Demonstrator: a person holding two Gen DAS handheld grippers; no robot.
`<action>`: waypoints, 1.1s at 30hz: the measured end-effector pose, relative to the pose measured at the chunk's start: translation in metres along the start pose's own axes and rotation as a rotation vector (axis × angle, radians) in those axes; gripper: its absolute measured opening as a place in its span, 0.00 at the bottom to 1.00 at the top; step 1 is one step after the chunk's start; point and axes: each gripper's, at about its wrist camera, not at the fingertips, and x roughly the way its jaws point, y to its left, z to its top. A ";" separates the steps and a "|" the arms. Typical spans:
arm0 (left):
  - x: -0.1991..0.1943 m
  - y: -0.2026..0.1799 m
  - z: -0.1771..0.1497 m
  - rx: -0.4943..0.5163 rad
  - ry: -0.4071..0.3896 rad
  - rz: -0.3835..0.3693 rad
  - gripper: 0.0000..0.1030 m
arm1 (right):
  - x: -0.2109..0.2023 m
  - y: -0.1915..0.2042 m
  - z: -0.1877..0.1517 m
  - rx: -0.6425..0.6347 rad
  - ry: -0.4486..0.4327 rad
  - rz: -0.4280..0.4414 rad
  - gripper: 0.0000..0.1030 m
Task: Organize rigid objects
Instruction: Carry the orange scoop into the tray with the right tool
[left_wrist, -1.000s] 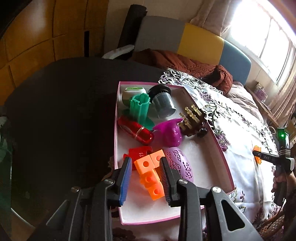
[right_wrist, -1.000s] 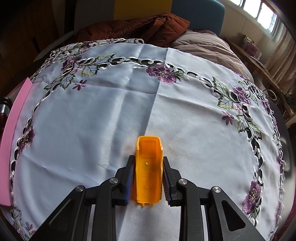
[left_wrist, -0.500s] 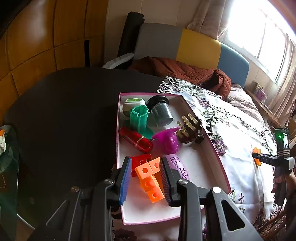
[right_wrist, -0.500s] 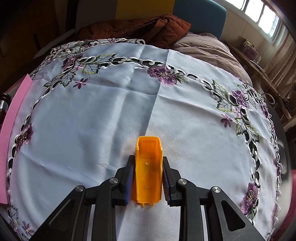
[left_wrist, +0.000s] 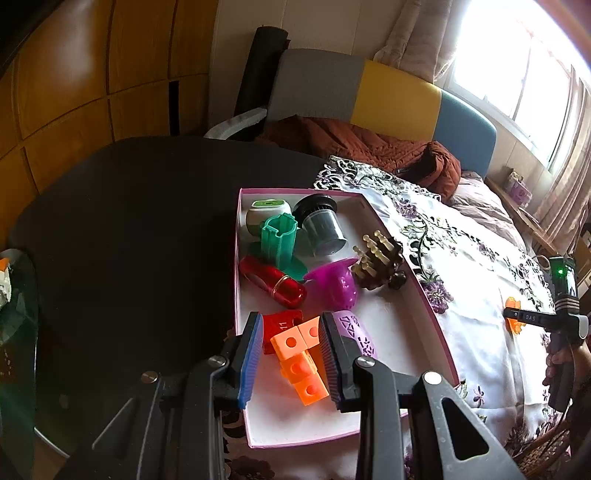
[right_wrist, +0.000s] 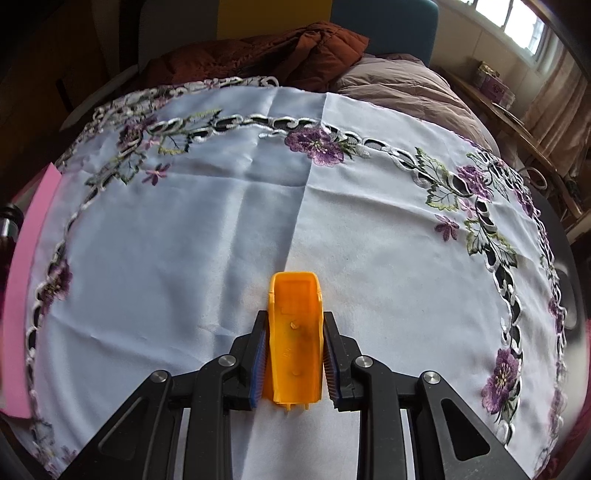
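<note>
A pink-rimmed white box (left_wrist: 428, 306) holds several rigid toys: orange linked cubes (left_wrist: 301, 360), a red piece (left_wrist: 282, 323), a purple patterned oval (left_wrist: 356, 334), a magenta piece (left_wrist: 334, 284), a red cylinder (left_wrist: 273, 282), a green holder (left_wrist: 279, 240) and a dark cup (left_wrist: 321, 225). My left gripper (left_wrist: 290, 356) is open and hangs above the orange cubes. My right gripper (right_wrist: 293, 356) is shut on an orange plastic scoop-shaped piece (right_wrist: 294, 339) above the white embroidered tablecloth (right_wrist: 221, 229). It shows far right in the left wrist view (left_wrist: 517, 319).
The box's pink edge (right_wrist: 26, 266) shows at the left of the right wrist view. A dark round table (left_wrist: 129, 229) lies left of the box. A sofa with a brown blanket (left_wrist: 369, 147) stands behind. A glass side table (left_wrist: 14, 314) is at far left.
My left gripper has drawn back and up from the box, jaws still open. My right gripper still holds the orange piece and has shifted slightly over the cloth.
</note>
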 end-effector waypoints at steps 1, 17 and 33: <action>0.000 0.000 0.000 0.000 0.000 0.000 0.30 | -0.003 0.001 0.000 0.002 -0.012 0.002 0.26; 0.000 0.013 0.001 -0.038 -0.011 0.020 0.30 | -0.092 0.128 -0.013 -0.207 -0.167 0.346 0.26; 0.006 0.026 -0.002 -0.068 0.001 0.033 0.30 | -0.058 0.273 -0.037 -0.422 -0.057 0.456 0.26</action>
